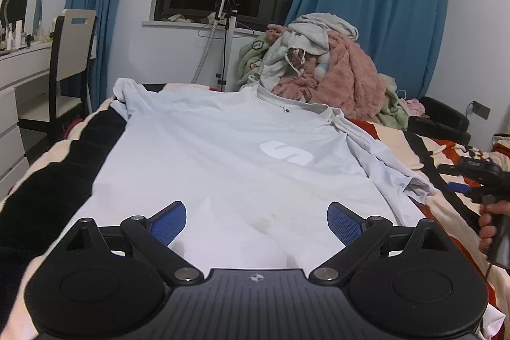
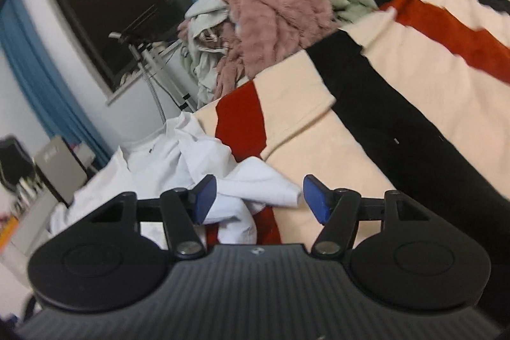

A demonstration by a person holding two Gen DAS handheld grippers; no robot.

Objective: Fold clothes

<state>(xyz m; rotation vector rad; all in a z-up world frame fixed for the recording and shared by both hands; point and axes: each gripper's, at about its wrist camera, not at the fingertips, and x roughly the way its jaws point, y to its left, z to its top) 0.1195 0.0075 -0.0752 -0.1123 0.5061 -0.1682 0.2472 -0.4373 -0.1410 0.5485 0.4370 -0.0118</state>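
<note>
A white polo shirt [image 1: 223, 148] with a white logo lies flat, front up, on the striped bed, collar at the far end. Its right sleeve [image 1: 392, 168] is bunched at the right edge. My left gripper [image 1: 256, 220] is open and empty, just above the shirt's bottom hem. My right gripper [image 2: 259, 196] is open, with the crumpled sleeve [image 2: 255, 184] between and just beyond its fingers, not clamped. The right gripper also shows in the left wrist view [image 1: 478, 180] at the far right, held by a hand.
The bed has a cream, red and black striped blanket [image 2: 398, 85]. A heap of pink, green and grey laundry [image 1: 318, 66] sits at the bed's far right corner. A chair [image 1: 67, 62] and white dresser stand to the left; a garment steamer stand [image 1: 226, 31] is by the window.
</note>
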